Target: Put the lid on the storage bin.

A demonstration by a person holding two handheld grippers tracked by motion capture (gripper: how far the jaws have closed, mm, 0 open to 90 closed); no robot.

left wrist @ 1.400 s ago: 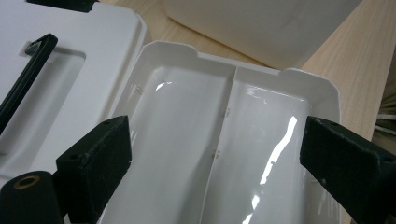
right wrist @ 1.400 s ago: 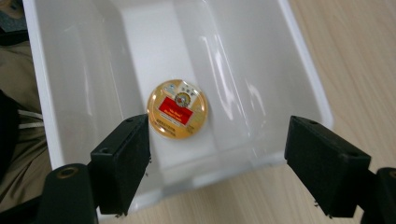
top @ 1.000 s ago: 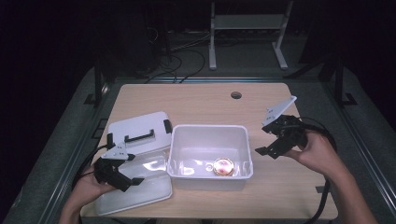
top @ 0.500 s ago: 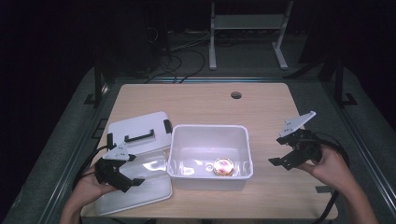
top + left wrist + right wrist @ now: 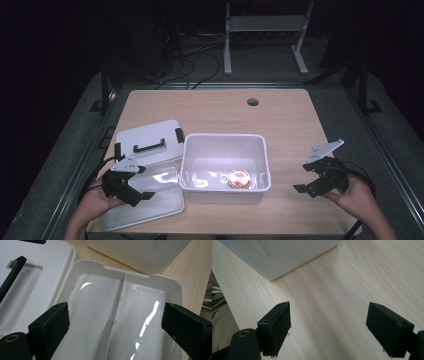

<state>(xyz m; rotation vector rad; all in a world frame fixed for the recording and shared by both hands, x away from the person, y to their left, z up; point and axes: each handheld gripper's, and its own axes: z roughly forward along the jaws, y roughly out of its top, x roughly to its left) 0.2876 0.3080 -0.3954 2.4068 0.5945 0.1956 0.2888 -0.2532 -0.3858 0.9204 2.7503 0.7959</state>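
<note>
Item: white tray (image 5: 150, 202), front left of the table (image 5: 220, 107), touching the tub's (image 5: 224, 145) left wall.

Left gripper (image 5: 131, 189) hovered over the tray, jaws wide apart, holding nothing; tray interior glossy, split by a centre ridge (image 5: 115, 320). Lid (image 5: 150, 140) with black handle (image 5: 149, 147) lay just behind. Round tin (image 5: 239, 178) sat inside the tub. Right gripper (image 5: 311, 178) stood open and empty over bare wood, well right of the tub.

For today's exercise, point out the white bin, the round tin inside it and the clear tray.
white bin (image 5: 224, 138): high view, far rim.
round tin (image 5: 239, 178): high view, centre of its top.
clear tray (image 5: 95, 312): left gripper view, glossy left compartment floor.
</note>
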